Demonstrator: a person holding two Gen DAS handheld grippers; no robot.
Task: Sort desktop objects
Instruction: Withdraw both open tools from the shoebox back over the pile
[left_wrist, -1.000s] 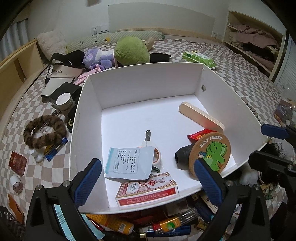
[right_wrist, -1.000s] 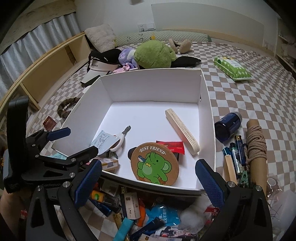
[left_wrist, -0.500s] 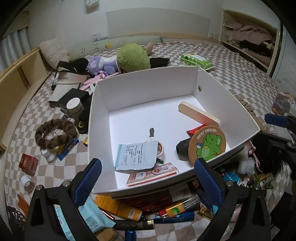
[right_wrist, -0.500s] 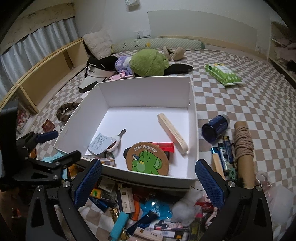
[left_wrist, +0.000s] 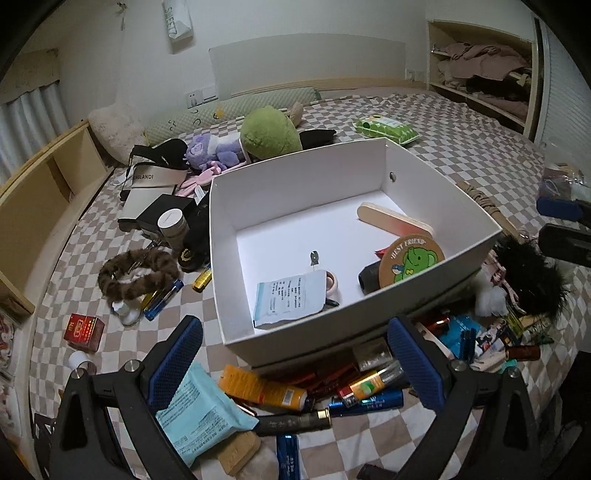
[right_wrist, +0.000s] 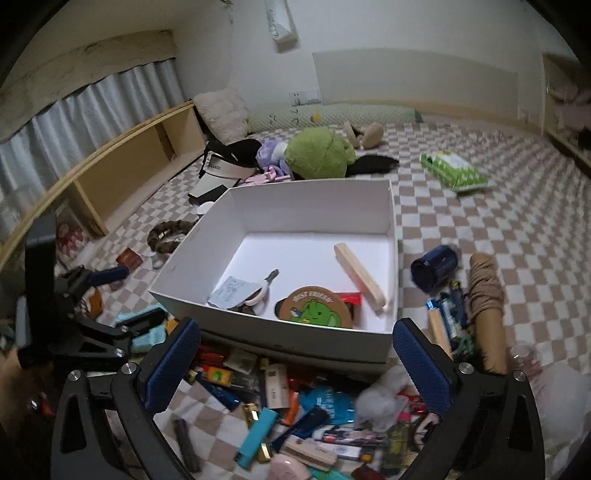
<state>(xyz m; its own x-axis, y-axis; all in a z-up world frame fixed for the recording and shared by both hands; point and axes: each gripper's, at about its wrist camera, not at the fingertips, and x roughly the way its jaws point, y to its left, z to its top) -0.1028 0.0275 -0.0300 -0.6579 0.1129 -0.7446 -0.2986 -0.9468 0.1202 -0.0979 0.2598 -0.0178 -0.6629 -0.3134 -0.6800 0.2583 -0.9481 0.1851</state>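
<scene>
Here, nearest first — the left gripper hangs spread wide and empty above the heap in front of the box; the right gripper does the same, its blue pads well apart with nothing between them.

Under the left gripper: a pale blue wipes packet, an orange tube, a dark pen, all overlapping. Under the right gripper: a cyan lighter among tightly packed small items, with a white fluffy tuft lying over some of them.

Risk, as I judge it: the pieces are stacked and touching, so a closing jaw could pinch two at once or nudge a neighbour away. Thin, round things like the pen may roll out of the pads. The packet is soft and flat — likely to fold or slip if taken by an edge. A low approach could also bump the near wall of the white box and shift it.

Orientation: the pen's long axis runs roughly left to right across the left view, its metal-banded end toward the right. The tube lies on a slight diagonal, cap end to the right.

Further off, inside the box: a paper sachet, a round elephant coaster leaning tilted against the near wall, and a wooden block lying diagonally.

Beyond the box, a green plush toy on the checked cover.
</scene>
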